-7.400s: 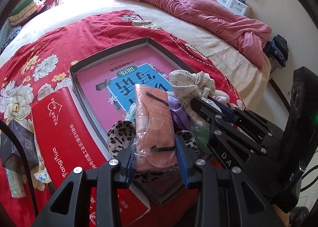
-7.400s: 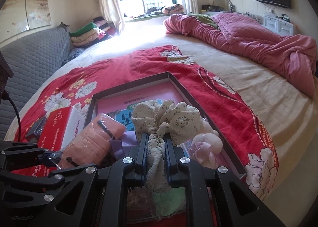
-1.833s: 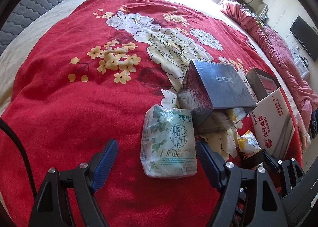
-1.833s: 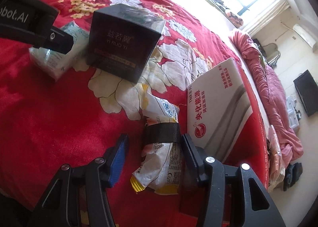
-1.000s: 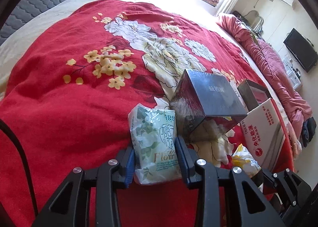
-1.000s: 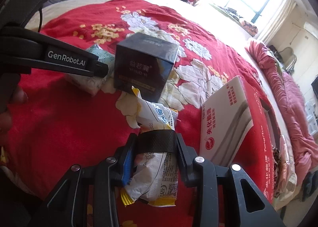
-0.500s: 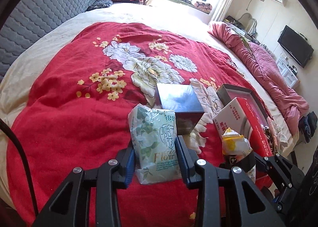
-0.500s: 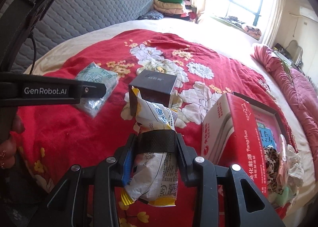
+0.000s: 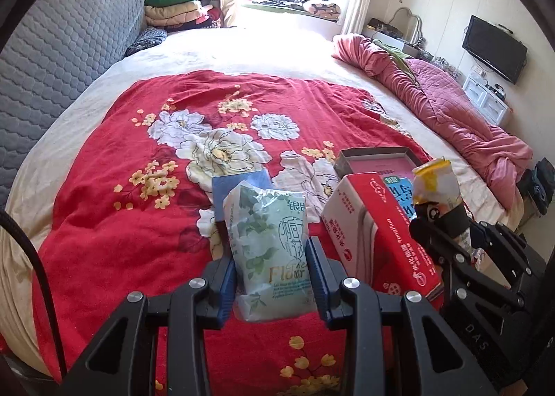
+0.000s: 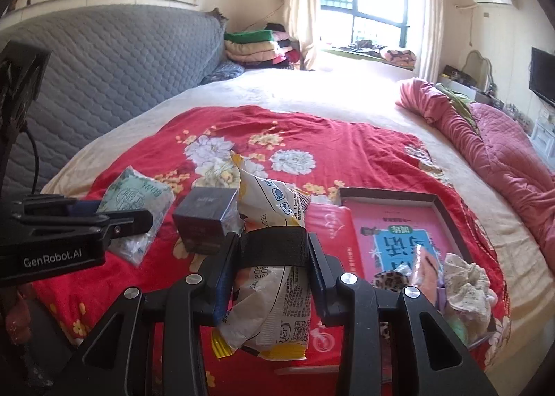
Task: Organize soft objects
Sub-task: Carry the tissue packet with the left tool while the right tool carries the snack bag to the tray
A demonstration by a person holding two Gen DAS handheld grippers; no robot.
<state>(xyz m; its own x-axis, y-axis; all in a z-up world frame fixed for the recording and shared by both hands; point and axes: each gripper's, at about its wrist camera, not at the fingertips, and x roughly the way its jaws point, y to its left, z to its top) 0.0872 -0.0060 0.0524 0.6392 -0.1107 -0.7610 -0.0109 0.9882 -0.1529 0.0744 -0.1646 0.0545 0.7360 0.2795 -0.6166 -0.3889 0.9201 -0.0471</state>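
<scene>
Left tool (image 9: 274, 266): closed on the green tissue pack (image 9: 269, 250), which 1.8 s ago lies on the red blanket (image 9: 104, 222) between spread jaws; now it is lifted clear.
Right tool (image 10: 274, 259): clamped on the yellow-white snack bag (image 10: 269, 278) at its black band; also raised off the blanket since 1.8 s ago.
Meaning for task: both soft items appear picked up and in transit, probably toward the tray (image 10: 451, 219) at 3 o'clock.
Left view only: the red carton (image 9: 385, 233) at 3 o'clock of the tissue pack, partly hiding the tray.
Right view only: the tray's contents, scrunchies (image 10: 464, 286) and a pink pouch (image 10: 425, 266), heaped at its near end; the dark box (image 10: 204, 220) at 10 o'clock of the bag.
</scene>
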